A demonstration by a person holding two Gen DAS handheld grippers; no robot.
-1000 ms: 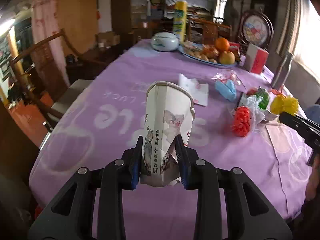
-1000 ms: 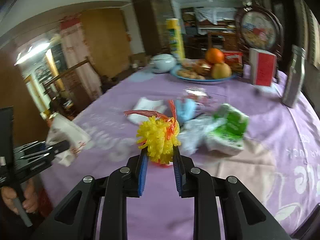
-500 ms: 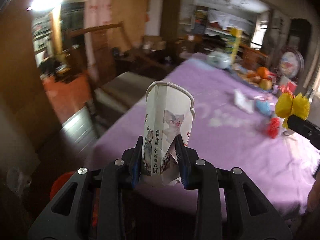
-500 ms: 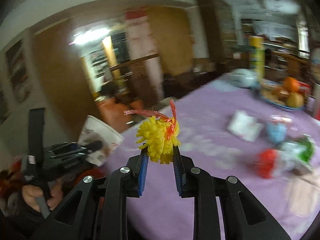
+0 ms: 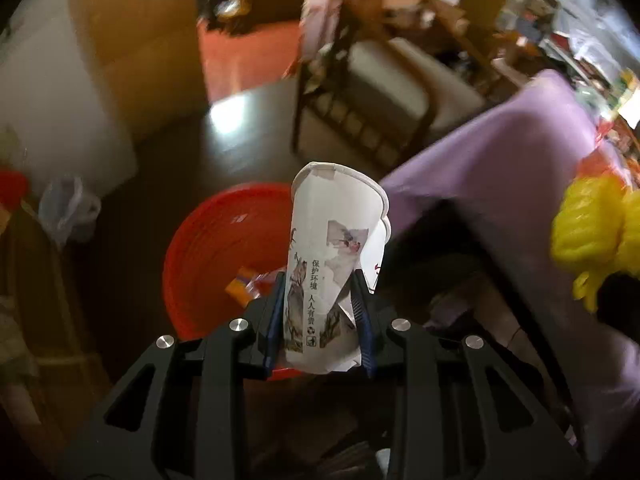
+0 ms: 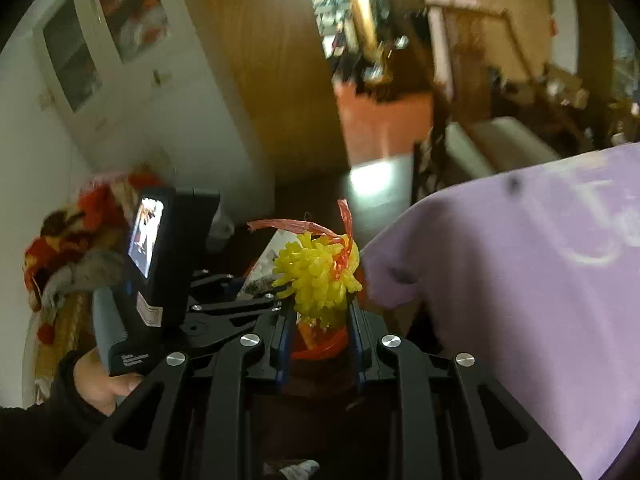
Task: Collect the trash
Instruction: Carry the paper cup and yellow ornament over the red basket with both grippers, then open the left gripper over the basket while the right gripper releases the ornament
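My left gripper (image 5: 320, 316) is shut on a crumpled white paper cup (image 5: 328, 264) printed with dark figures and characters. The cup hangs above a red bin (image 5: 208, 256) on the dark floor, with scraps lying inside it. My right gripper (image 6: 318, 320) is shut on a yellow frilly wrapper (image 6: 316, 276) with a red strip tied to it. That wrapper (image 5: 592, 232) also shows at the right edge of the left wrist view. A sliver of the red bin (image 6: 320, 346) shows between the right gripper's jaws. The left gripper's body (image 6: 168, 272) and the cup sit just left of the wrapper.
The table's purple cloth (image 6: 520, 280) hangs over the corner on the right, close to both grippers. A wooden chair with a pale cushion (image 5: 384, 92) stands beyond the bin. A hand (image 6: 100, 384) holds the left gripper's handle. A white cabinet (image 6: 80, 92) lines the left wall.
Both grippers have swung left off the table and tipped down toward the floor. The red bin has come under the cup. Each keeps its grip.
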